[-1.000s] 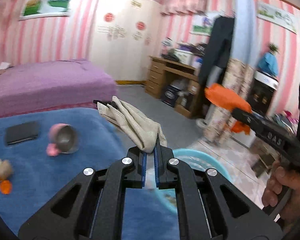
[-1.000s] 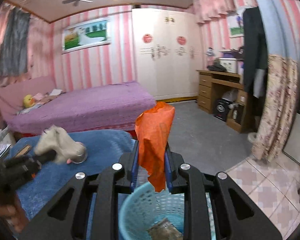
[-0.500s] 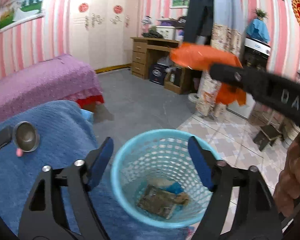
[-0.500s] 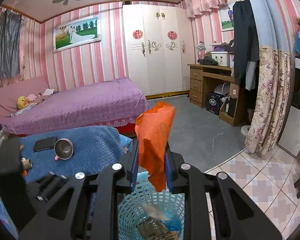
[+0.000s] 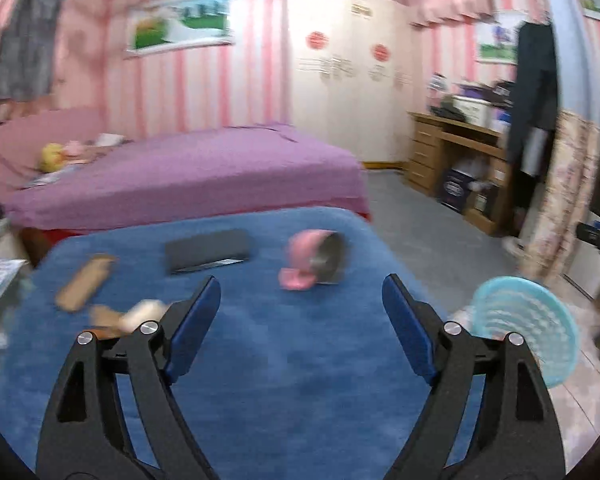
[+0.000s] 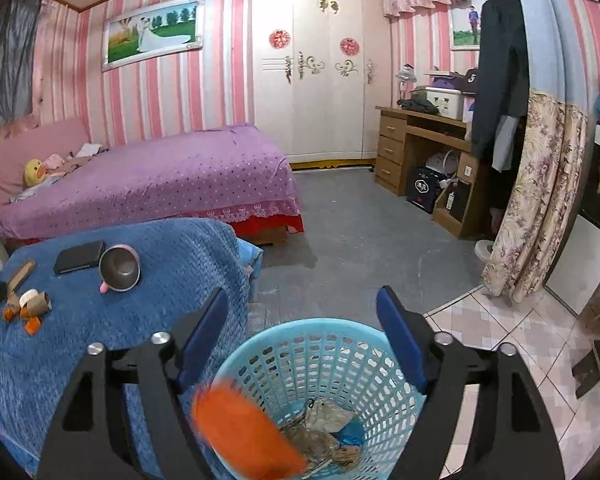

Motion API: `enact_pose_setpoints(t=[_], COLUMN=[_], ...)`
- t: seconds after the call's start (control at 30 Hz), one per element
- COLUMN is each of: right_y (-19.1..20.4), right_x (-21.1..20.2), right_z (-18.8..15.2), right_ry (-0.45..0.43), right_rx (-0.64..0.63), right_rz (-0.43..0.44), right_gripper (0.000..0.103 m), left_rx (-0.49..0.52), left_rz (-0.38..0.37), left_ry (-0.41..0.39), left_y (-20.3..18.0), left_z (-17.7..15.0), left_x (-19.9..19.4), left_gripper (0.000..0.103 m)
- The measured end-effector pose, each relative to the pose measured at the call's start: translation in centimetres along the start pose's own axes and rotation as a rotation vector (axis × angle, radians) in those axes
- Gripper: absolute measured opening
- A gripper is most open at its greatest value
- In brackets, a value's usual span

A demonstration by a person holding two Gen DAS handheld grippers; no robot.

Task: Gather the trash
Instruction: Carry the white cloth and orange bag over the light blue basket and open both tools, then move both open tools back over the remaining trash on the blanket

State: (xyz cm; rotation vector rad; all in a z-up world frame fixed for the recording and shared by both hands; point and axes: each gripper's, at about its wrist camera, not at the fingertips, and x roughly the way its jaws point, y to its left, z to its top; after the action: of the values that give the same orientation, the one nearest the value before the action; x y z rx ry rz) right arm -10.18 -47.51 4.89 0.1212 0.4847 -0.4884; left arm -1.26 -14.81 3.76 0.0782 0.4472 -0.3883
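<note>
My right gripper (image 6: 302,294) hovers over the light-blue basket (image 6: 300,324), its jaws opening with nothing between them. An orange wrapper (image 6: 244,428), blurred, is falling at the basket's near rim. Crumpled beige paper (image 6: 328,412) lies inside. My left gripper (image 5: 300,284) faces the blue-covered table (image 5: 300,380), jaws opening and empty. The view is blurred; the basket (image 5: 524,320) sits to its right. On the table lie a cardboard tube (image 6: 36,304), orange scraps (image 6: 32,326) and a brown strip (image 6: 20,276).
A pink metal cup (image 6: 120,268) on its side and a black flat case (image 6: 80,256) also lie on the table. Behind it stands a purple bed (image 6: 160,176). A wooden desk (image 6: 412,140) and a floral curtain (image 6: 540,200) are at the right; tiled floor surrounds the basket.
The left gripper let go of the beige rag over the basket, opened wide and swung left to face the table. The right gripper opened and the orange wrapper dropped toward the basket.
</note>
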Motion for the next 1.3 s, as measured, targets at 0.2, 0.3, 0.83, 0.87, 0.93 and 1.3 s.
enact_pose_setpoints(t=[0.2, 0.3, 0.83, 0.87, 0.93, 1.3], right_y=[4.1, 7.3, 22.8, 23.3, 24.1, 26.2], right_x=[-0.9, -1.2, 0.1, 0.4, 1.1, 1.5], right_z=[0.9, 1.0, -2.2, -2.5, -2.4, -3.2], right_ry=[-0.039, -0.065, -0.073, -0.062, -0.044, -0.016], right_rx=[-0.035, -0.056, -0.148, -0.15, -0.161, -0.181], right_rz=[0.015, 0.06, 0.371, 0.386, 0.4, 0.437], right_gripper=[0.08, 0.081, 0.082, 0.082, 0.082, 0.082], left_rx=[-0.128, -0.174, -0.271, -0.275, -0.289, -0.324], left_rz=[0.102, 0.127, 0.21, 0.216, 0.229, 0.227], left_ry=[-0.014, 0.009, 0.023, 0.026, 0.036, 0.051], left_y=[8.5, 10.9, 18.6, 19.2, 20.1, 21.5], left_z=[-1.3, -2.4, -4.2, -4.4, -4.6, -4.9], left_x=[-0.9, -0.4, -1.5, -1.6, -1.6, -1.8], left_gripper=[0.086, 0.086, 0.086, 0.086, 0.086, 0.086])
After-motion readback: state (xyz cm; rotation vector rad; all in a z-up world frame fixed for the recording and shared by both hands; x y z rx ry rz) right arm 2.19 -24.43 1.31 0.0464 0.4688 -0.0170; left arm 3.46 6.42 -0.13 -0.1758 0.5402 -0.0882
